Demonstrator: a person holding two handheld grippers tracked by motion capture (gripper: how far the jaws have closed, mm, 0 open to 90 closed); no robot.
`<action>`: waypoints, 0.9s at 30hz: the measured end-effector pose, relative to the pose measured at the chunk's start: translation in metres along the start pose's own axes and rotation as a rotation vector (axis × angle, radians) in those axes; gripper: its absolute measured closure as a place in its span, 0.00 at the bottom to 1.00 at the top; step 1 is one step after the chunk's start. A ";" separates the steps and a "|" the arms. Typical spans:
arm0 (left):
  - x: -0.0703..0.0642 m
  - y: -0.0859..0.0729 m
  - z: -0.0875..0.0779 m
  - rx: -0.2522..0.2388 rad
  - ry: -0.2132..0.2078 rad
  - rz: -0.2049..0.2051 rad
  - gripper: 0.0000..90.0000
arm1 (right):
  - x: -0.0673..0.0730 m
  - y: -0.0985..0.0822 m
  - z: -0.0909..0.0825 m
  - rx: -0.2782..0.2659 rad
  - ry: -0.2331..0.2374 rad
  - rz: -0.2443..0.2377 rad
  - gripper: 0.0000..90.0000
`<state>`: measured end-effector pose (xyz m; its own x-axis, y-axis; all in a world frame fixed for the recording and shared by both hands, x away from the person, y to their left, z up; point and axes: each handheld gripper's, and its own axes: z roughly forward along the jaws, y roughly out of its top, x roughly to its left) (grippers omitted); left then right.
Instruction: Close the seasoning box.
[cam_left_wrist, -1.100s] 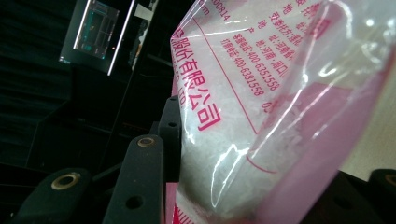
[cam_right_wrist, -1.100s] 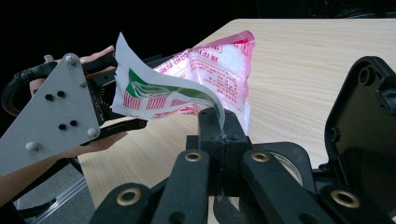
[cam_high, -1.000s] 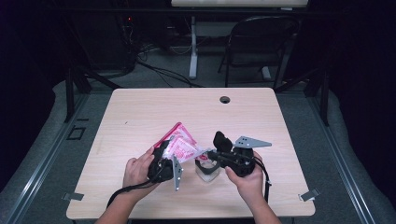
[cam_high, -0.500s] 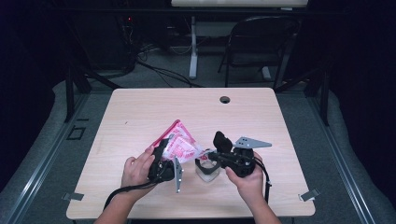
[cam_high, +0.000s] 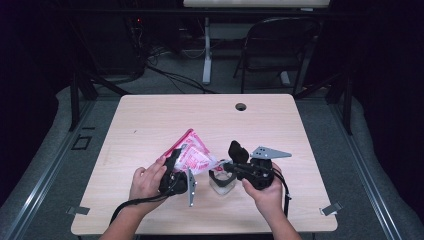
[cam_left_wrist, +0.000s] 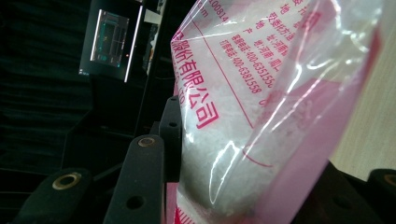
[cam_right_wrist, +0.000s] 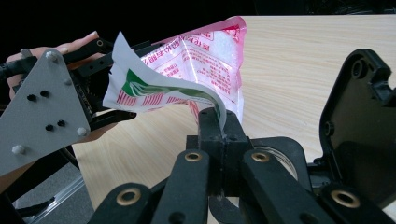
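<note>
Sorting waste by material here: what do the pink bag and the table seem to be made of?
The bag looks like thin glossy plastic film: see-through, creased, with bright glare streaks and pink print. The table looks like pale wood or wood-look laminate, matte, with fine grain lines; which one is unclear.

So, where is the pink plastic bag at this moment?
In the high view, the pink plastic bag is above the table's front middle, held between the left gripper and the right gripper.

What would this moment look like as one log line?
left gripper: grips pink bag | right gripper: pinches bag's torn strip | hands: steady
</note>
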<state>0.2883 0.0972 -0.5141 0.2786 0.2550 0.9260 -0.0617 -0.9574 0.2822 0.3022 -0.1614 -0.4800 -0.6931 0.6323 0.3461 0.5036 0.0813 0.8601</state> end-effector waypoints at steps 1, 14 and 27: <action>0.001 0.001 0.000 0.001 -0.001 0.006 0.73 | -0.001 0.000 -0.001 0.000 0.004 0.005 1.00; 0.016 0.011 0.001 -0.001 -0.016 0.106 0.73 | -0.004 0.004 -0.007 0.004 -0.013 0.013 1.00; 0.022 0.016 -0.001 -0.006 -0.007 0.185 0.73 | -0.004 0.004 -0.008 0.005 -0.020 0.012 1.00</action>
<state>0.2927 0.0880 -0.4886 0.2689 0.0737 0.9603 -0.1184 -0.9870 0.1089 0.3030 -0.1698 -0.4749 -0.6762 0.6489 0.3489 0.5148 0.0773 0.8538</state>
